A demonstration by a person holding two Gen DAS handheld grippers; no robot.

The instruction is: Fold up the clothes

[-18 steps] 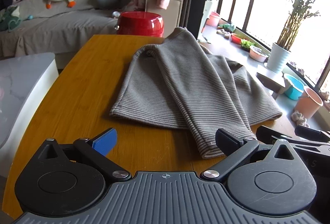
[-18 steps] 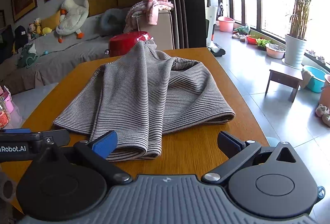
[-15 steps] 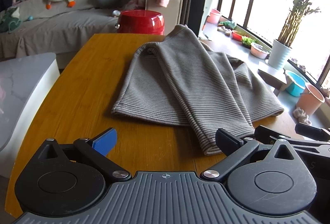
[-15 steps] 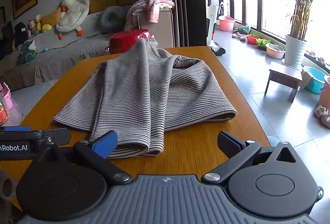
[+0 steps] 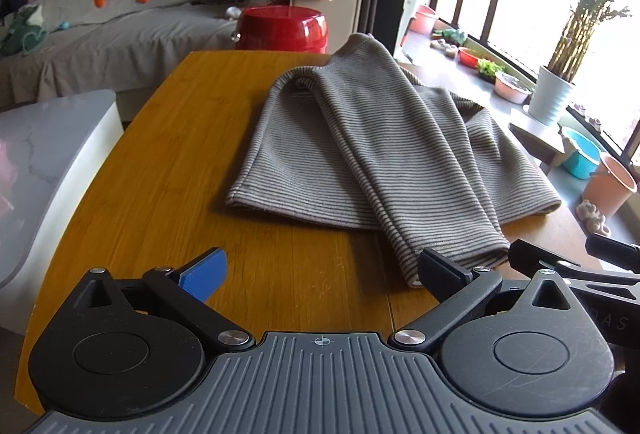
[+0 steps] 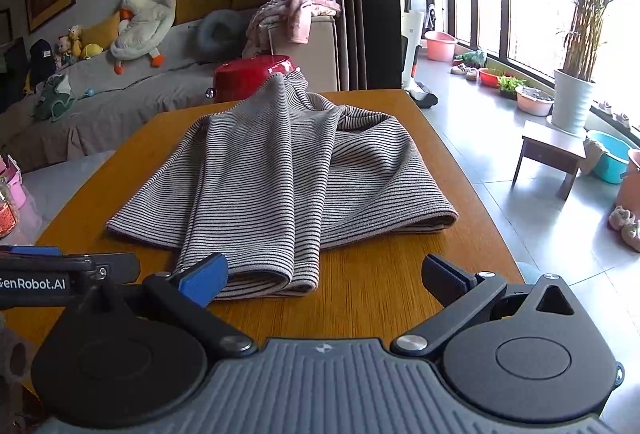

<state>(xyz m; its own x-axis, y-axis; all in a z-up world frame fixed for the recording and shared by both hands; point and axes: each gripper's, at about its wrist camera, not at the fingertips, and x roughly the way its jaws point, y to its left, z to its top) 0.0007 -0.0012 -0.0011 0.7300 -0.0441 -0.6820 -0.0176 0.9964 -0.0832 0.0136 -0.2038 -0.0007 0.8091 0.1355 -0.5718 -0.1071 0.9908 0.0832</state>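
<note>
Since the earlier frames both grippers have drawn back a little and the striped garment (image 5: pixel 372 154) sits slightly farther up each view; the cloth itself lies as it did. The left gripper (image 5: pixel 320 274) and the right gripper (image 6: pixel 324 274) both stand with jaws spread wide and nothing between them, hovering above the near edge of the wooden table (image 5: pixel 192 138).

The garment lies in the middle of the table, partly folded, with a long folded panel running down its centre toward the near edge and its cuff-like end (image 6: pixel 256 278) just ahead of the right gripper's blue pad. It looks like a soft, light ribbed knit: likely to drape and sag when lifted, and to slide easily on the smooth wood. The doubled near hem or the two near corners seem the best places to pinch, gripping all layers together.

A red pot (image 5: pixel 284 28) stands beyond the far end of the table, near the garment's top edge. A sofa with a plush goose (image 6: pixel 144 22) sits behind, well apart. Nothing lies between the grippers and the cloth.
</note>
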